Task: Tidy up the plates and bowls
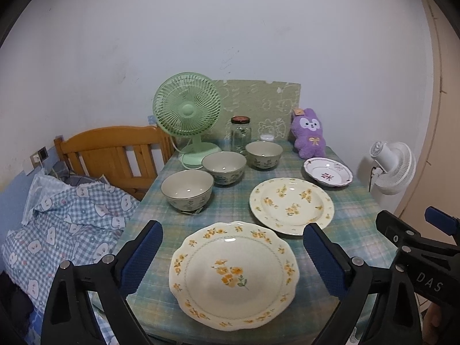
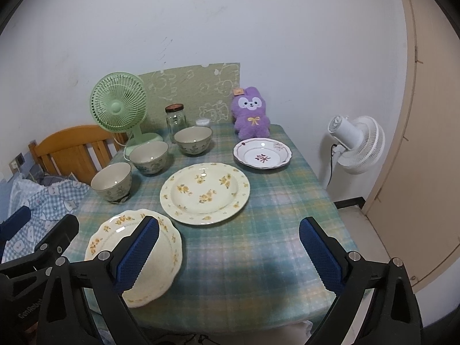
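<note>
A: What's hidden?

B: The right gripper, jaws spread wide and empty, has 1 finger covering part of the scalloped plate. That plate sits at the near edge of the table.

A: And the left gripper?

B: Also gaping, empty, above that same plate. The big round plate lies just behind, the small pink-flowered plate farther back.

A: Bowls?

B: 3 bowls in a diagonal row on the left, apart from the plates. The table's near right part is bare cloth.

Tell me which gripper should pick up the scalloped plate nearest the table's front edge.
Left gripper: its open jaws already frame the scalloped plate. The right gripper faces bare tablecloth beside it.
</note>
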The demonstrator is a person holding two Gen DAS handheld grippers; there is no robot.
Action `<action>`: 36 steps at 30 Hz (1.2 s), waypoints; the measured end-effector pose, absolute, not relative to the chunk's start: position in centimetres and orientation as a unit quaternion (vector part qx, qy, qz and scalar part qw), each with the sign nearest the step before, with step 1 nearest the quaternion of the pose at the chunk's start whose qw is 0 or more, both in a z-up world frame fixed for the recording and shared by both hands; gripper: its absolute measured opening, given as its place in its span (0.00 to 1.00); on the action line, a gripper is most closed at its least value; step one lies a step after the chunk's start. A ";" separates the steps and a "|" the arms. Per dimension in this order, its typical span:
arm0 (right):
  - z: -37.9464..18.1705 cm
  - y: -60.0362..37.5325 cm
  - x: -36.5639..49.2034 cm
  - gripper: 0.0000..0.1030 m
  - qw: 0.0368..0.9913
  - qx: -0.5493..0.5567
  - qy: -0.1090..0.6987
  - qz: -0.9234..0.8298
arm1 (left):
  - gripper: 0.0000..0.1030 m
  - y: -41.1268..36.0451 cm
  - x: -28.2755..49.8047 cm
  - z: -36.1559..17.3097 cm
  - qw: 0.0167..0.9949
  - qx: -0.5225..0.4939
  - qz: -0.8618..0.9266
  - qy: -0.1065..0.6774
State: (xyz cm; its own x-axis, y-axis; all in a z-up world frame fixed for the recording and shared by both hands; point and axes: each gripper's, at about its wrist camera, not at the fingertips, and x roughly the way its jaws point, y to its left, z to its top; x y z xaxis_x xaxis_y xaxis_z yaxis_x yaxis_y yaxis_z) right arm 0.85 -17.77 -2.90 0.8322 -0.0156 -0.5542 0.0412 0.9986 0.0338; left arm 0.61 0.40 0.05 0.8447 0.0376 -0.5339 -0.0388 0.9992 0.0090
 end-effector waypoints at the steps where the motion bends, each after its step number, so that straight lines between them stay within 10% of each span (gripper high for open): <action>1: -3.0 -17.4 1.2 0.96 0.956 0.020 0.291 -0.013 | 0.95 0.7 1.0 -0.1 0.960 -0.003 0.022 0.279; 36: -17.9 -8.2 12.5 0.77 0.890 0.008 0.456 -0.018 | 0.78 8.1 11.5 -15.3 0.893 -0.007 0.009 0.450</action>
State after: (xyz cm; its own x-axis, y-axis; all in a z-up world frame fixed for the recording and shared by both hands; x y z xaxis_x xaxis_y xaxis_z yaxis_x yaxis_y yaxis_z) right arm 12.55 -8.15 -17.91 0.5832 -0.0237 -0.8120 0.0390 0.9992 -0.0012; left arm 11.52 8.08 -15.25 0.5940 0.0106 -0.8044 -0.0225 0.9997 -0.0035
